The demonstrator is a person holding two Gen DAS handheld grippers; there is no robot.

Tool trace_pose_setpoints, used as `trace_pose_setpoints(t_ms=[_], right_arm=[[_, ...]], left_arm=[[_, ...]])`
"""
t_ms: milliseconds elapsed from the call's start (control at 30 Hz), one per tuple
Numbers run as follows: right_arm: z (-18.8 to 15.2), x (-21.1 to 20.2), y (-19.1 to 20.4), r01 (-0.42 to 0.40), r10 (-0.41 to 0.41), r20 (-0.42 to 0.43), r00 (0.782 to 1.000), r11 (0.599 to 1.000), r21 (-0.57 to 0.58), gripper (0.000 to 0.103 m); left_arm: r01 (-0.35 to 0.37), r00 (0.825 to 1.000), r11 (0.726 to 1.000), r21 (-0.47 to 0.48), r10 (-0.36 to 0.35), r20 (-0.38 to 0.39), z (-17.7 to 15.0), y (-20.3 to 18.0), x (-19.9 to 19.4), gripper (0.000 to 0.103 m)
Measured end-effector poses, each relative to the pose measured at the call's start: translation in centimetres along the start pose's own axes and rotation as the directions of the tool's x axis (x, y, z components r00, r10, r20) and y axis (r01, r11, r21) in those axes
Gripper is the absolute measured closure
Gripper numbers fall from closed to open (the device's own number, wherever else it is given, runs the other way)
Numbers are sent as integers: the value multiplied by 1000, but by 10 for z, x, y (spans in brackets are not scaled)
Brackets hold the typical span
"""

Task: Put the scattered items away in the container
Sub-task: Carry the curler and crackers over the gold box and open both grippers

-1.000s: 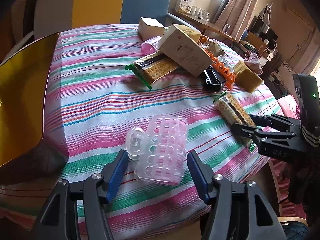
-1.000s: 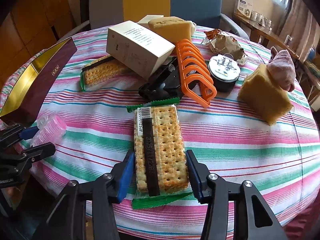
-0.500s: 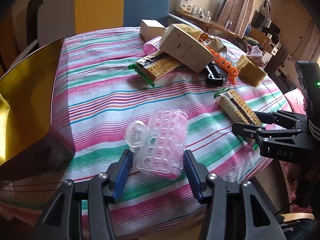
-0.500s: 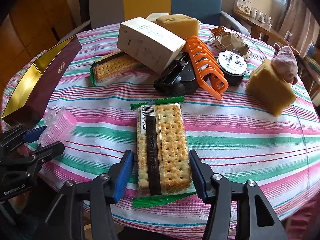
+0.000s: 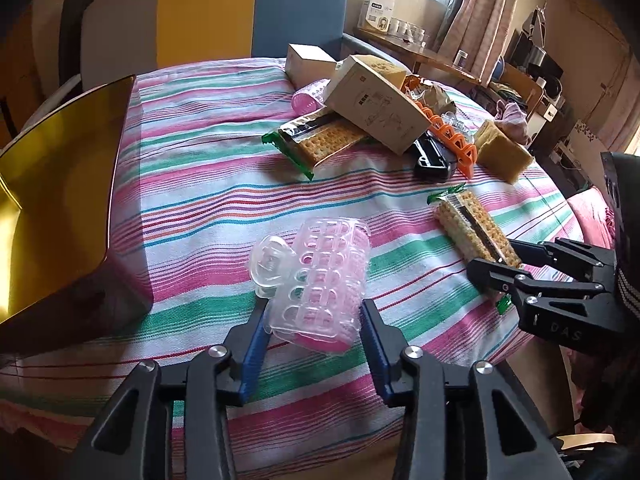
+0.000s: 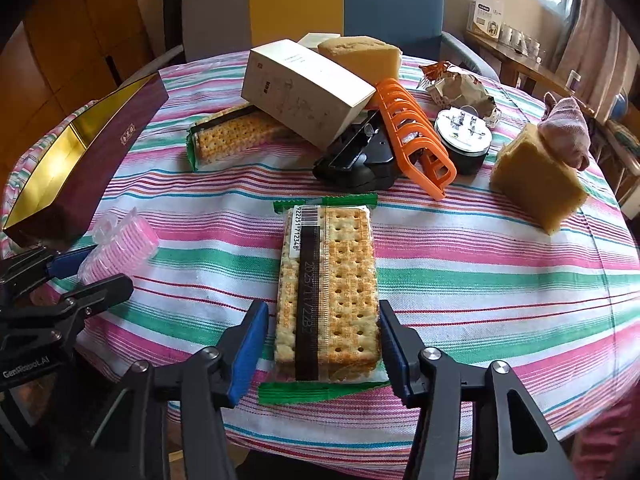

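Observation:
A clear case of pink hair rollers (image 5: pixel 324 276) lies on the striped tablecloth near the front edge. My left gripper (image 5: pixel 314 308) is closing on it, with both blue pads pressed against its sides. In the right wrist view the same rollers (image 6: pixel 120 240) show at the left, between the left gripper's fingers (image 6: pixel 92 268). A cracker pack (image 6: pixel 332 280) with a green wrapper lies lengthwise between my right gripper's (image 6: pixel 322 312) pads, which are closing on its long edges. The open gold-lined maroon box (image 5: pixel 60 184) stands at the table's left edge.
A heap sits at the back of the table: a second cracker pack (image 5: pixel 320 144), a white carton (image 5: pixel 376 108), an orange rack (image 6: pixel 412 136), a black tool (image 6: pixel 360 160), a round black tin (image 6: pixel 464 140) and yellow sponges (image 6: pixel 536 184). Chairs stand behind the table.
My left jaws have narrowed from wide apart until they touch the roller case. The right jaws widened a little around the cracker pack, then came back in. Neither hand has shifted.

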State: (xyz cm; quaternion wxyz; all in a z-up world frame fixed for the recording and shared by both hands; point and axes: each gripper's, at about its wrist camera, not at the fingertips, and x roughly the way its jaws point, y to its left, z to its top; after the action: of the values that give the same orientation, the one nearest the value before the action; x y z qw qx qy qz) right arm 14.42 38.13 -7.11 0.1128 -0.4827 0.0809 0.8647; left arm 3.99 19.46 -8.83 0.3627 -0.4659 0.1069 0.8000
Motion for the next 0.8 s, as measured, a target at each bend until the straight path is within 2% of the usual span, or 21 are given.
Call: trace_pose_setpoints(t_ms=[267,400,533,633,800], right_arm=[[-2,-2,7,-16,16,4,1000,1000,-2,55],[4,-2,14,-81,81,-3,997,996,22,55],[12,-4,33,-107,107,3,994,994,-12,55],[22,-9,47,-132,132,15,991,991,-35,55],[45,-15,82,-181,184,30,982,979,-93,55]], left_arm=[[16,999,1000,6,-17,34,-2,-3,-10,59],[11,996,1000,14,-13,92,3,-2,-27,59],[-13,989,1000,4,12,151,9,6,-46,59],[-24,985,999,-42,31,168,13,21,-55,59],[-89,972,987,-131,115,205,14,57,-75,59]])
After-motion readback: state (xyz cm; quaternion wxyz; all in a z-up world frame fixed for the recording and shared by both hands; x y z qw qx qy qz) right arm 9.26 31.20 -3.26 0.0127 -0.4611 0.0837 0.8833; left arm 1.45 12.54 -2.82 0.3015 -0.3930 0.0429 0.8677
